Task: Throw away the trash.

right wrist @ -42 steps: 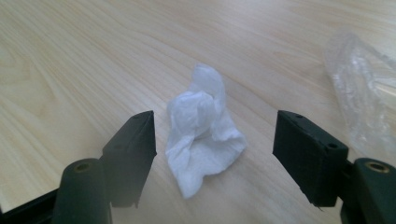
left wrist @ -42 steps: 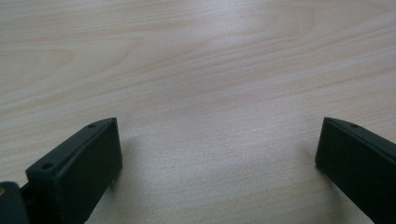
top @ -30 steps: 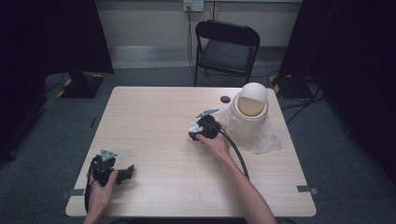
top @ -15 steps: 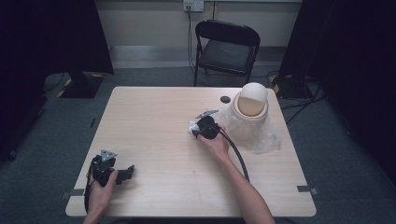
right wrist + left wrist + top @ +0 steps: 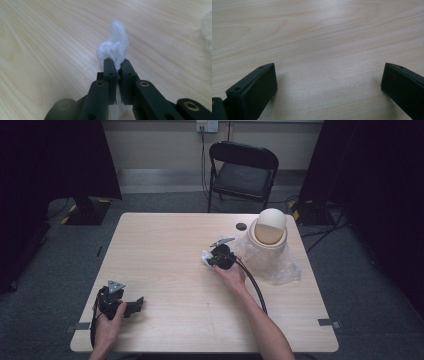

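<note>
Desk [image 5: 165, 245]: light wood top, set on grey carpet.

Right gripper [image 5: 210, 259]: held in the person's right hand, at mid-desk, just left of the bin. Its jaws have just been closing and are now clenched on the white tissue wad [image 5: 113, 50]; the wad bulges out past the jaw tips and rests low over the wood. In the high view the wad [image 5: 205, 257] is a small white patch at the left of the gripper. A black cable trails from the gripper toward the near right edge.

Left gripper [image 5: 137, 304]: held in the person's left hand at the near left corner of the desk, well apart from the wad. Jaws released, standing wide, with bare wood between them [image 5: 327, 75].

Bin [image 5: 270, 232]: cream, domed lid, on the far right part of the desk. Contents cannot be told; the lid hides the inside.

Clear plastic bag [image 5: 280, 267]: crumpled, lying around and on the near side of the bin's base. Contents cannot be told.

Small dark round thing [image 5: 241, 226]: on the desk, just left of the bin's far side.

Folding chair [image 5: 242, 172]: black, beyond the far edge of the desk.
</note>
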The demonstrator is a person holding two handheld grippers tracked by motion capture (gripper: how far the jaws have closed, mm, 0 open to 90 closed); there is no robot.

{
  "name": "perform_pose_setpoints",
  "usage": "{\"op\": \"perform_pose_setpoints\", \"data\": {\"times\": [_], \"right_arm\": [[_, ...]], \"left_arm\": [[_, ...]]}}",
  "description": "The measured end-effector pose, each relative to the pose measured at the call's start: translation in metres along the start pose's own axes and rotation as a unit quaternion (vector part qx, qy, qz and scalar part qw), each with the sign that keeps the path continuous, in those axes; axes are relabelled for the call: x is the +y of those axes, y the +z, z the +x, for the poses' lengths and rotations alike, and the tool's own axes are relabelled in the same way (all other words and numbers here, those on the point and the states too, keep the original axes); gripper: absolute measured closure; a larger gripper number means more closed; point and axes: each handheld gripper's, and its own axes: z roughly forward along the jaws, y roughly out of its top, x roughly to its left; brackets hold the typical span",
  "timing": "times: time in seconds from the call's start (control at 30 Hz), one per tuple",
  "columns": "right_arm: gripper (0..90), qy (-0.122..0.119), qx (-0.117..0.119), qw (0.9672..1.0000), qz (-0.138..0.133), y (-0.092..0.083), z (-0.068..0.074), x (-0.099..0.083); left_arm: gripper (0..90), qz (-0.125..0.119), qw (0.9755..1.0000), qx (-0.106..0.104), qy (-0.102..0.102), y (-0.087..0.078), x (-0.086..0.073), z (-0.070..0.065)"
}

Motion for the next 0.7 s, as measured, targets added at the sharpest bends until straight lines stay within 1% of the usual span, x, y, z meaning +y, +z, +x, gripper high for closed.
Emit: {"op": "perform_pose_setpoints", "data": {"times": [0.1,0.2,0.3,0.33,0.47,0.53,0.7], "right_arm": [[86.0,0.002,-0.001,1.0,-0.002,-0.004,0.001,0.0],[86.0,0.012,0.007,0.9999,-0.008,-0.007,0.002,-0.001],[86.0,0.009,0.011,0.9998,-0.011,-0.01,0.004,0.001],[86.0,0.0,0.008,0.9999,-0.01,-0.011,0.005,0.002],[86.0,-0.002,0.008,0.9999,-0.01,-0.014,0.006,0.003],[86.0,-0.006,0.007,0.9998,-0.017,-0.019,0.006,0.004],[86.0,0.004,0.007,0.9997,-0.023,-0.025,0.005,0.003]], "left_arm": [[0.0,0.0,1.0,0.0,0.0,0.0,0.0,0.0],[0.0,0.0,1.0,0.0,0.0,0.0,0.0,0.0],[0.0,0.0,1.0,0.0,0.0,0.0,0.0,0.0],[0.0,0.0,1.0,0.0,0.0,0.0,0.0,0.0],[0.0,0.0,1.0,0.0,0.0,0.001,0.001,0.0],[0.0,0.0,1.0,0.0,0.0,0.001,0.001,0.0],[0.0,0.0,1.0,-0.001,0.0,0.001,0.001,0.0]]}}
